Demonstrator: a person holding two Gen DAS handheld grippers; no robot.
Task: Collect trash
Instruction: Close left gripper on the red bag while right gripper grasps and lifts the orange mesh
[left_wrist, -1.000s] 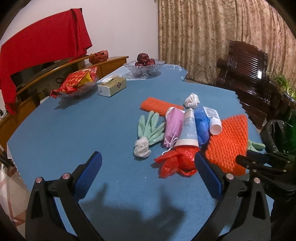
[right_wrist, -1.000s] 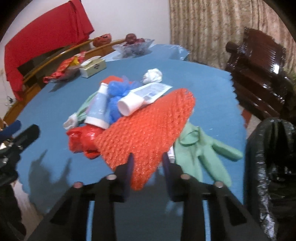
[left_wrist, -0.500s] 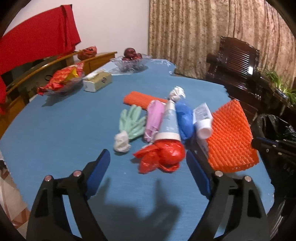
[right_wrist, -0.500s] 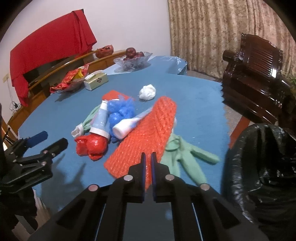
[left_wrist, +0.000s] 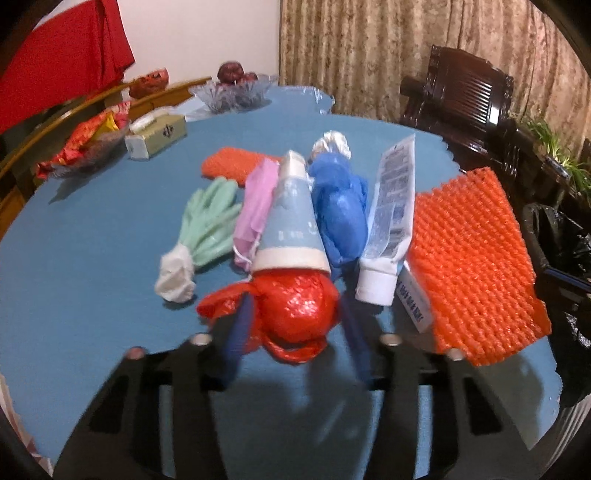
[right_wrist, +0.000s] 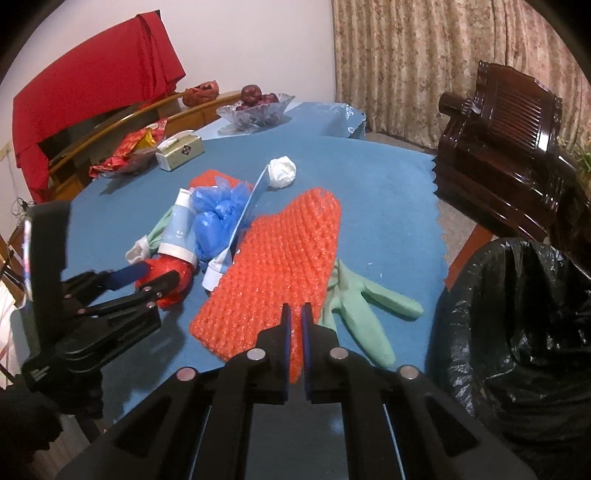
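Observation:
On the blue table (left_wrist: 92, 258) lies a pile of trash. My left gripper (left_wrist: 295, 332) is closing around a crumpled red plastic bag (left_wrist: 295, 306) at the pile's near end. Its blue pads touch the bag's sides. The right wrist view shows the same left gripper (right_wrist: 147, 277) with the red bag (right_wrist: 166, 271) between its fingers. My right gripper (right_wrist: 294, 314) is shut on the near edge of an orange foam net (right_wrist: 280, 266), which is raised off the table. A black trash bag (right_wrist: 524, 332) gapes open at the table's right edge.
Behind the red bag lie a blue tube (left_wrist: 291, 225), a blue bag (left_wrist: 340, 214), a white tube (left_wrist: 391, 206), a pink mask (left_wrist: 255, 206) and green gloves (left_wrist: 210, 221). A tissue box (left_wrist: 155, 136), a fruit bowl (left_wrist: 236, 92) and a wooden chair (right_wrist: 509, 147) stand further off.
My left gripper came forward and down to the red bag and narrowed around it. My right gripper shut on the orange net and lifted its edge.

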